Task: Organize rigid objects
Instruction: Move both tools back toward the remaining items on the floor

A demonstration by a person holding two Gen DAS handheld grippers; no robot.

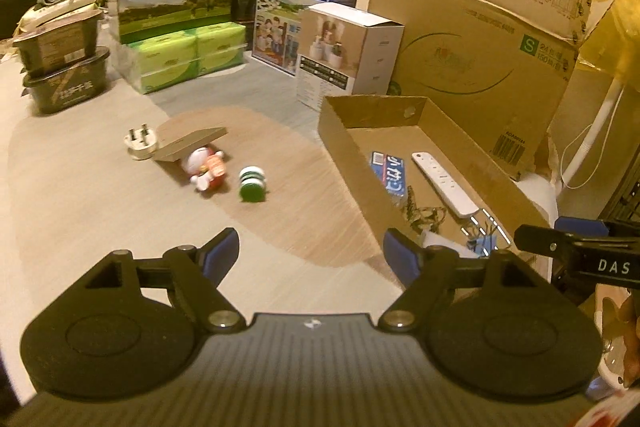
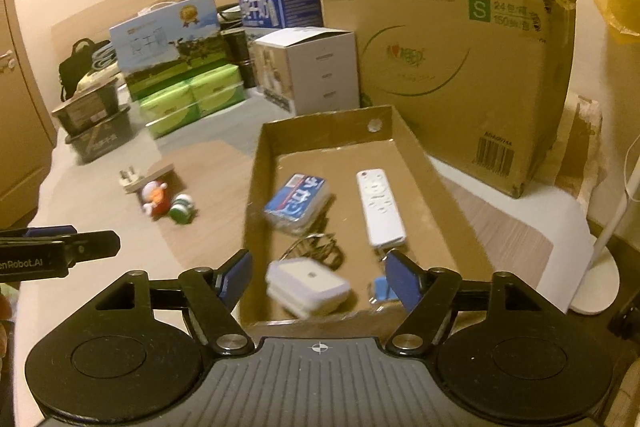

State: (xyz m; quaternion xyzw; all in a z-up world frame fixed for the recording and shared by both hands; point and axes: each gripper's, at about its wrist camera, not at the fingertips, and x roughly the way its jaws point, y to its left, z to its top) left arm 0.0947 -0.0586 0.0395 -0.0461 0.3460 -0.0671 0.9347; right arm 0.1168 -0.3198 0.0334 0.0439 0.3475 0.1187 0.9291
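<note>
You are holding both claws over the tabletop (image 1: 80, 211), and both are standing released with nothing between their blue pads. Your left claw (image 1: 312, 251) is hovering above the bare wood-grain patch just left of the shallow cardboard tray (image 1: 348, 143). Your right claw (image 2: 318, 281) is hanging over the near end of that tray, with its pads spread to either side of a white rounded case (image 2: 306, 285) lying inside; they are not touching it.

Inside the tray, a blue pack (image 2: 296, 201) is lying left of a white remote (image 2: 380, 207), a dark tangle of cord (image 2: 320, 247) is sitting between the pack and the case, and a small blue item (image 2: 380, 291) is resting in the near right corner, too blurred to name.

Outside the tray, to its left on the tabletop, three things are waiting close together: a white plug (image 1: 138, 143) with its pins up, a red and white toy figure (image 1: 206, 167), and a green and white spool (image 1: 252, 183). A small wooden board (image 1: 188, 143) is leaning over the plug and the toy.

Behind them, milk cartons, green tissue packs (image 1: 180, 55) and a white box (image 1: 348, 55) are standing in a row, and a large cardboard box (image 1: 480, 39) is rising just behind the tray.
</note>
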